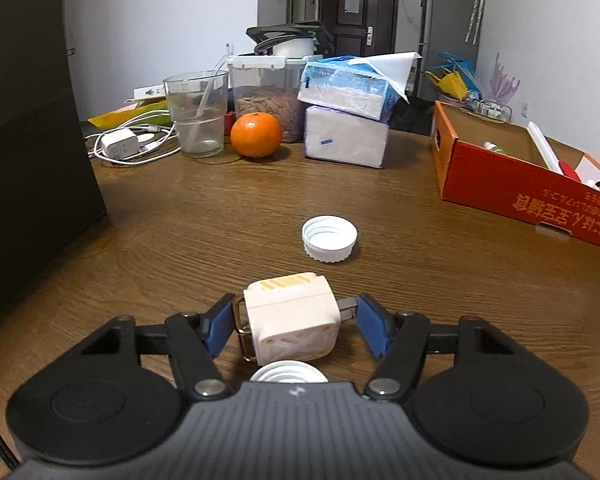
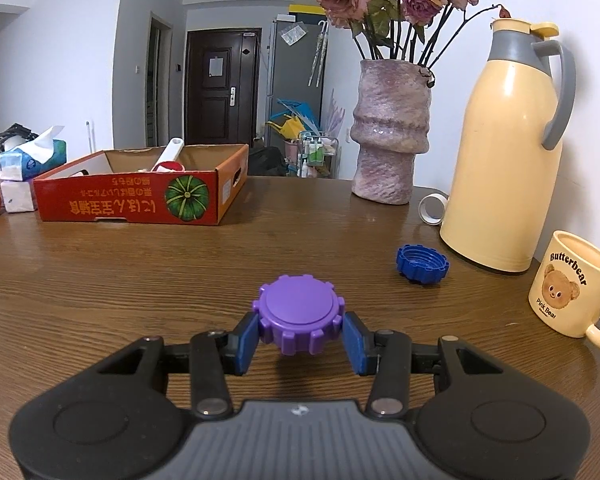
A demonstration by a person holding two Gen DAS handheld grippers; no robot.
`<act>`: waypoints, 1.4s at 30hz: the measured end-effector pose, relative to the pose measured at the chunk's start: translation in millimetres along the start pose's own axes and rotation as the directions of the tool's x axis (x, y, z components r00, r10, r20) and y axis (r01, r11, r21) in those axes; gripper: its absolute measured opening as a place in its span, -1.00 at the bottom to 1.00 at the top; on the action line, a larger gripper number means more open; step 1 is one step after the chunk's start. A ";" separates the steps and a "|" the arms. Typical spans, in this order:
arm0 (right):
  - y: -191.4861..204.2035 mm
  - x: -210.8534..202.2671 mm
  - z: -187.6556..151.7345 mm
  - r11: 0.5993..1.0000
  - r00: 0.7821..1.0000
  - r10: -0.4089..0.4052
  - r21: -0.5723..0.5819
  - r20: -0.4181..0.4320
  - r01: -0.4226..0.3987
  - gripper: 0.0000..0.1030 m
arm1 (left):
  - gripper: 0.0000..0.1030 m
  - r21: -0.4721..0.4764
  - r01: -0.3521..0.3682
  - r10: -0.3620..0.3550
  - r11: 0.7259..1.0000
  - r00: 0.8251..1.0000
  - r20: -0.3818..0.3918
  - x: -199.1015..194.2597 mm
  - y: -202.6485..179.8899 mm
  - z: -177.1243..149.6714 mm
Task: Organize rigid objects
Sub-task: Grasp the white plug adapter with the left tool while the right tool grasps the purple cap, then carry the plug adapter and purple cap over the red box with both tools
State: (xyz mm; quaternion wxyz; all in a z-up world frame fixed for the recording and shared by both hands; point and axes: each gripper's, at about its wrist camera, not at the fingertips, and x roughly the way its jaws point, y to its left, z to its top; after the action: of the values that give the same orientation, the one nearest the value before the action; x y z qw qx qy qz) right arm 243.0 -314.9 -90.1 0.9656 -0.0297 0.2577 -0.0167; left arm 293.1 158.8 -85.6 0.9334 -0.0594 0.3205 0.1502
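- Left gripper (image 1: 290, 322) low over the wooden tabletop (image 1: 180, 220), jaws partly open around a white cube-shaped plug adapter (image 1: 290, 316). Left blue pad sits just beside its metal prongs; the right pad stands apart from the body, near a small metal tab. Firm pad contact: cannot tell.
- White ribbed cap (image 1: 288, 374) lies directly behind the adapter, half hidden by the gripper body.
- White bottle cap (image 1: 329, 238) rests open side up ahead of the adapter, toward the tabletop middle.
- Right gripper (image 2: 302, 338) is clamped on a purple notched cap (image 2: 300, 314), both blue pads pressing its sides; the cap is lifted, its shadow on the wood below.
- Blue notched cap (image 2: 422, 264) lies open side up toward the right edge, near a cream thermos (image 2: 508, 152) and a bear mug (image 2: 568, 292).
- Orange cardboard box (image 2: 140, 196) sits toward the far edge with items inside.
- Orange (image 1: 256, 135), glass (image 1: 196, 114) and tissue packs (image 1: 346, 120) cluster at the far edge.
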 end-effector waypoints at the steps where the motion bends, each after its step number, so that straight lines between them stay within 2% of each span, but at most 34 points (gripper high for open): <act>1: 0.1 0.0 0.1 1.000 1.000 0.000 0.001 0.002 0.000 -0.14 | 0.28 0.002 0.000 0.000 1.000 1.000 0.004 -0.8 -0.5 -0.4; 7: 2.1 -3.6 -1.1 1.000 1.000 0.000 0.004 0.014 -0.001 -0.14 | 0.28 -0.005 0.001 -0.001 1.000 1.000 0.023 -5.6 1.2 0.0; 22: 15.2 -10.6 -1.0 1.000 0.999 0.017 0.001 0.042 -0.017 -0.14 | 0.27 -0.045 -0.004 0.011 0.999 0.990 0.143 -41.1 5.5 5.2; 33: 36.5 -21.2 2.9 0.998 0.995 0.061 -0.001 0.074 -0.061 -0.13 | 0.28 -0.021 0.075 -0.070 0.997 0.978 0.194 -73.3 -19.0 1.7; 42: 59.8 -30.9 18.8 0.993 0.987 0.120 -0.023 0.109 -0.118 -0.14 | 0.28 0.021 0.139 -0.140 0.990 0.968 0.207 -91.3 -47.5 3.8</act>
State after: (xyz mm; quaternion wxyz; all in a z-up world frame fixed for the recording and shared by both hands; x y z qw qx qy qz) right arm 226.7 -252.9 -62.4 0.9774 -0.0233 0.2055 0.0448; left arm 242.0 92.5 -25.7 0.9703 -0.0625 0.2165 0.0886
